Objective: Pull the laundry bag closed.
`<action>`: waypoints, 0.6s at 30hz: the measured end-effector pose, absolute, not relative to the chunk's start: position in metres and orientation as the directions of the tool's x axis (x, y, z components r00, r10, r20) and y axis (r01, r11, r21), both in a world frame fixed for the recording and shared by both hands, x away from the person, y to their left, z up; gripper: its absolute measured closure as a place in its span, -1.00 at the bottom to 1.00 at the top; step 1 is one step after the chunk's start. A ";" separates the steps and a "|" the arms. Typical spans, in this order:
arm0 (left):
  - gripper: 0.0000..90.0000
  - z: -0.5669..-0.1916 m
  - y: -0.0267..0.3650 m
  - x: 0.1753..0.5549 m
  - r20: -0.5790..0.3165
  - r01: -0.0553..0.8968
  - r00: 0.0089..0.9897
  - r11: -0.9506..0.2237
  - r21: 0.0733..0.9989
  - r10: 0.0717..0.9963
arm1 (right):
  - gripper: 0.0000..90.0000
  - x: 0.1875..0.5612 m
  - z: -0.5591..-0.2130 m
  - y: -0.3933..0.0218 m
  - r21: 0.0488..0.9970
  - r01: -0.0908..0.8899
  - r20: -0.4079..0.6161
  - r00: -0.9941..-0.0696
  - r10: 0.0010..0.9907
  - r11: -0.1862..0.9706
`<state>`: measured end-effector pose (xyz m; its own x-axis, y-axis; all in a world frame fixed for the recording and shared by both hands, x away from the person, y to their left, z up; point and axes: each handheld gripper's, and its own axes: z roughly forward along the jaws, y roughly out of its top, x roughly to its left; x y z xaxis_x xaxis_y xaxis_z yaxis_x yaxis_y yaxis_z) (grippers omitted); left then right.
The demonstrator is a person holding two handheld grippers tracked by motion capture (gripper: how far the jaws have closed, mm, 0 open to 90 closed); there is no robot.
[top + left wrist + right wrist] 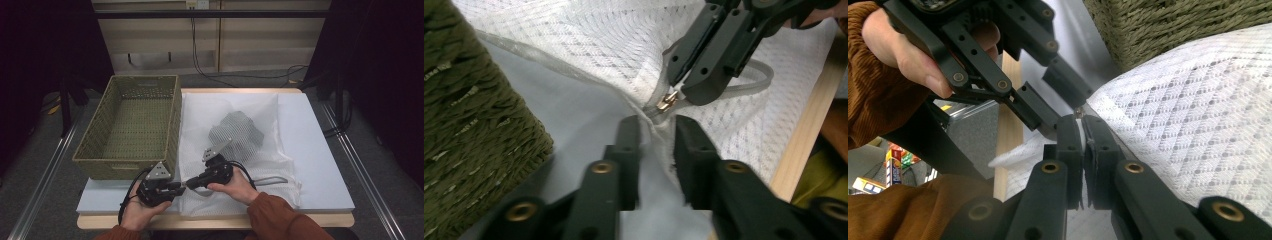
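The white mesh laundry bag [240,145], soft, light and limp, lies on the counter [320,165] at 3 o'clock from the green woven basket [132,125]; the right gripper [1082,129] pinches its small metal zipper pull [668,101], the best hold, while the left gripper [657,131], jaws slightly apart, straddles the seam.

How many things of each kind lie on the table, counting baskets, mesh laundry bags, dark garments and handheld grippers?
Woven green basket: 1
White mesh laundry bag: 1
Dark grey garment inside the bag: 1
Handheld grippers: 2, the left gripper and the right gripper
Total: 5
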<state>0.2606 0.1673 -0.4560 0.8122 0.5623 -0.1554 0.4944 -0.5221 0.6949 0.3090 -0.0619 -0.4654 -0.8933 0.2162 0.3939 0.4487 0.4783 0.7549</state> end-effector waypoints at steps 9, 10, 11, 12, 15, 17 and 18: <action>0.89 -0.457 0.161 0.264 -0.162 0.488 0.823 -0.534 0.690 0.544 | 0.93 0.308 -0.463 -0.065 0.761 0.438 0.392 -0.898 0.197 0.478; 0.92 -0.457 0.162 0.265 -0.171 0.489 0.824 -0.525 0.697 0.540 | 0.93 0.308 -0.463 -0.065 0.760 0.442 0.393 -0.896 0.204 0.477; 0.93 -0.456 0.163 0.264 -0.172 0.489 0.822 -0.519 0.701 0.543 | 0.93 0.309 -0.463 -0.066 0.763 0.442 0.391 -0.897 0.207 0.473; 0.94 -0.455 0.164 0.264 -0.178 0.492 0.821 -0.514 0.702 0.542 | 0.93 0.309 -0.463 -0.067 0.764 0.442 0.387 -0.897 0.214 0.471; 0.95 -0.453 0.165 0.264 -0.187 0.498 0.815 -0.498 0.710 0.549 | 0.93 0.309 -0.463 -0.069 0.759 0.450 0.388 -0.893 0.229 0.470; 0.95 -0.451 0.167 0.263 -0.194 0.500 0.811 -0.483 0.718 0.551 | 0.93 0.309 -0.462 -0.069 0.756 0.454 0.389 -0.891 0.236 0.471; 0.95 -0.451 0.168 0.264 -0.199 0.499 0.813 -0.480 0.722 0.547 | 0.93 0.309 -0.461 -0.069 0.756 0.454 0.380 -0.891 0.249 0.471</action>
<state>0.2637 0.1682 -0.4507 0.8132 0.5470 -0.1987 0.4989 -0.4796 0.7219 0.3085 -0.0692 -0.4614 -0.8908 0.2492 0.3799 0.4542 0.4706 0.7564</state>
